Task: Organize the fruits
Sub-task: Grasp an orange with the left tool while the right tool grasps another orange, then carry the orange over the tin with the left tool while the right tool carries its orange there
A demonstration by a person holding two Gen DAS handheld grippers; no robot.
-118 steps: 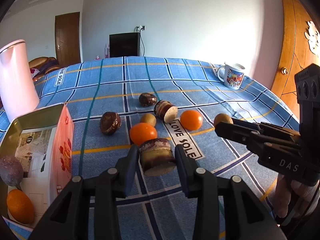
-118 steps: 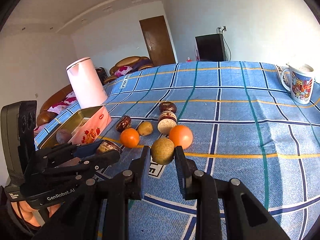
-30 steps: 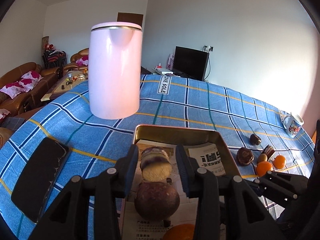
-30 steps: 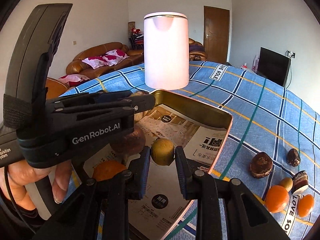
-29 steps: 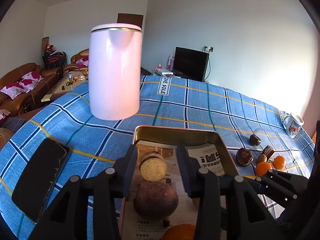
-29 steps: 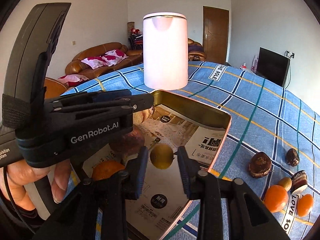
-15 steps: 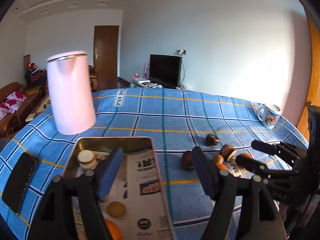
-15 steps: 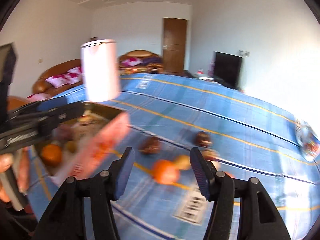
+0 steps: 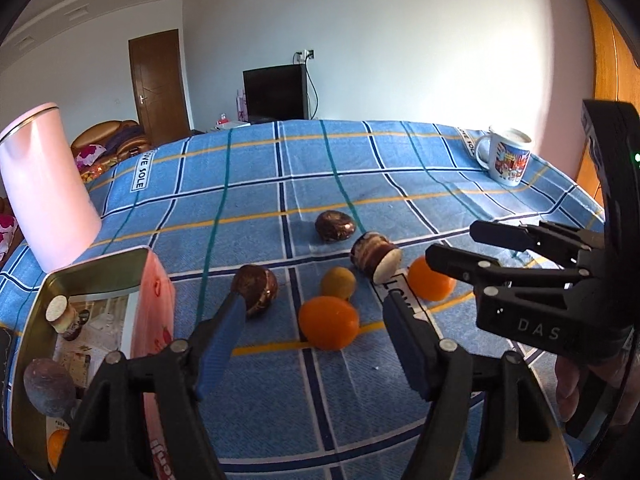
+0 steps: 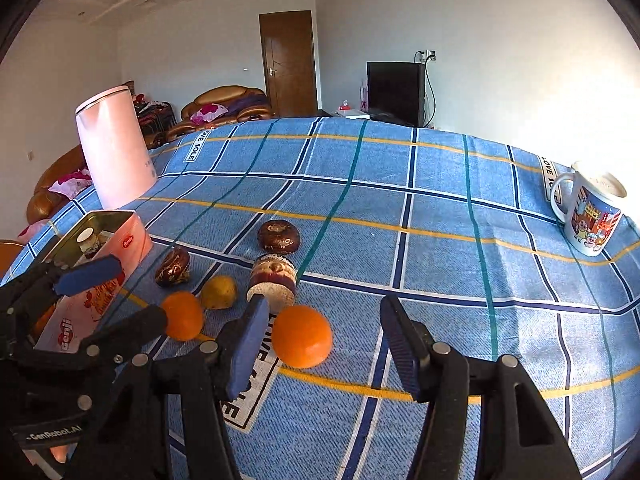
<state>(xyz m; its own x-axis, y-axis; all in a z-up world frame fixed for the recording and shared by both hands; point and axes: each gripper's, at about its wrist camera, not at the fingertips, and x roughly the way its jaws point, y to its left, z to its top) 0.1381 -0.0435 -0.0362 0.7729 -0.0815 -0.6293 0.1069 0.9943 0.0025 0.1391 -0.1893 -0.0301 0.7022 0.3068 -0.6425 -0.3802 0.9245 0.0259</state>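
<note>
Several fruits lie on the blue checked tablecloth. My left gripper point(image 9: 312, 332) is open and empty, with an orange point(image 9: 328, 322) between its fingertips. A brown round fruit point(image 9: 256, 289), a small yellow fruit point(image 9: 338, 282), a cut purple fruit point(image 9: 375, 257) and another dark fruit point(image 9: 335, 225) lie beyond. My right gripper point(image 10: 324, 344) is open and empty, around a second orange point(image 10: 302, 336). The metal tin point(image 9: 36, 344) at the left holds a cut fruit, a dark round fruit and an orange.
A pink kettle point(image 9: 44, 188) stands at the far left behind the tin. A picture mug point(image 10: 592, 216) stands at the far right near the table edge. The right gripper point(image 9: 520, 272) shows in the left wrist view.
Both grippers let go of their fruits into the tin, opened wide, and swung right from the tin to the loose fruits on the cloth.
</note>
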